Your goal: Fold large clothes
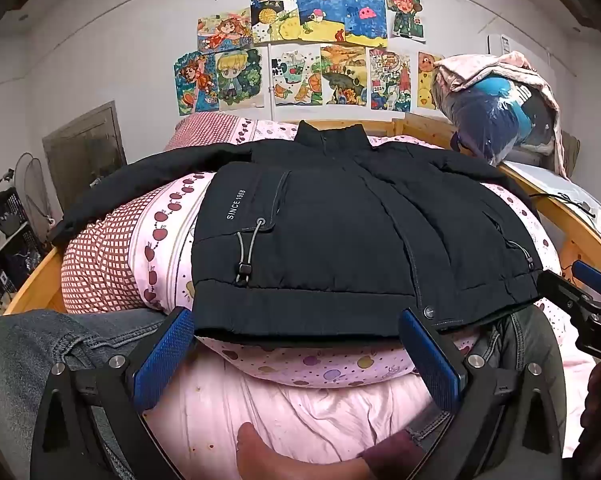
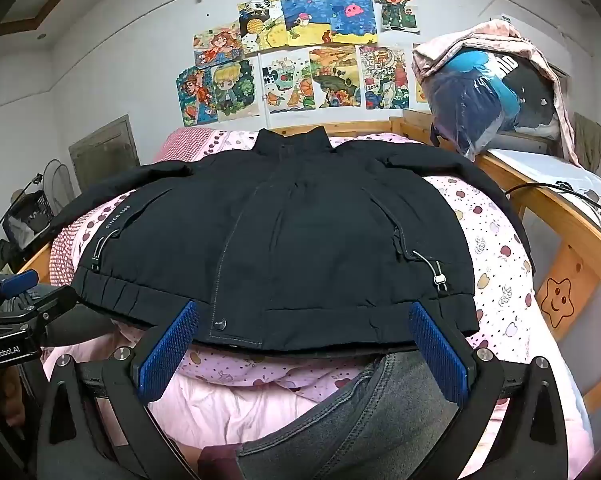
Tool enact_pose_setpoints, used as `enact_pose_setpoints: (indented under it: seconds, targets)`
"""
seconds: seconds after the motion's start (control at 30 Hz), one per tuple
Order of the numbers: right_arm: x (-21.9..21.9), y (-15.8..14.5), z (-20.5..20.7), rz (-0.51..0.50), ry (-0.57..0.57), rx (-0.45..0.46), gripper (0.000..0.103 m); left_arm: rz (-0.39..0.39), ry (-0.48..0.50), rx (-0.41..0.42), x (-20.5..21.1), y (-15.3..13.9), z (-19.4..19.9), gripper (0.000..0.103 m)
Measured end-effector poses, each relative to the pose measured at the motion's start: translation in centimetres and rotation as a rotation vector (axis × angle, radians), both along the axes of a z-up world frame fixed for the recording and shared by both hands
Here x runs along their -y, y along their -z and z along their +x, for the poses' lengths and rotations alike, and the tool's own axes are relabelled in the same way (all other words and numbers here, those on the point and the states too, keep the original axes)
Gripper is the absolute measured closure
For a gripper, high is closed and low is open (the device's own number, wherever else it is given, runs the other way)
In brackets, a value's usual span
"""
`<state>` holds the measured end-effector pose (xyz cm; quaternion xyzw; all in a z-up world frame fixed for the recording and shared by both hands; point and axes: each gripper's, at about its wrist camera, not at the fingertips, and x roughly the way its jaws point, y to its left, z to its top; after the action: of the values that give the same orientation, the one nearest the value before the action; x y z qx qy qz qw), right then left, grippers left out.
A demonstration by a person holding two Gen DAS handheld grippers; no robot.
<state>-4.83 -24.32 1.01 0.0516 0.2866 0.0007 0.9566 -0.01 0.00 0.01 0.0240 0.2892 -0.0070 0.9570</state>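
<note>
Tongs [image 1: 296, 354] [image 2: 302, 354] gape level before the jacket [image 1: 340, 232] hem.

Jacket back [image 1: 340, 240]: hidden; only the front shows, in both views.
Far sleeve end [image 2: 516, 216]: drops behind the quilt's [image 2: 496, 280] curve.
Hem underside [image 1: 300, 336]: in shadow, not legible.
Bagged bundle [image 2: 476, 108]: contents blurred behind plastic.
Left tongs [image 1: 296, 356] handle: cut off by the lower edge.
Drawings' [image 1: 300, 48] small text: too small to read.
</note>
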Motion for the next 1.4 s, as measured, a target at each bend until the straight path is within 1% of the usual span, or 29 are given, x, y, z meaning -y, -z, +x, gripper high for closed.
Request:
enact_pose_setpoints:
  seconds: [0.33, 0.47, 0.8, 1.4]
  targets:
    - [0.3, -0.01, -0.04, -0.002, 0.003, -0.006, 0.001, -0.001, 0.001, 0.0, -0.01, 0.02, 0.03, 0.0]
    - [0.49, 0.67, -0.17, -0.002, 0.004, -0.009, 0.001, -0.004, 0.004, -0.001, 0.03, -0.04, 0.0, 0.0]
    - [0.39, 0.6, -0.08, 0.006, 0.011, -0.016, 0.001, -0.007, 0.008, 0.0, 0.22, -0.42, 0.05, 0.0]
    - [0.47, 0.69, -0.08, 0.009, 0.011, -0.018, 0.001, -0.011, 0.014, 0.003, 0.28, -0.26, -0.2, 0.0]
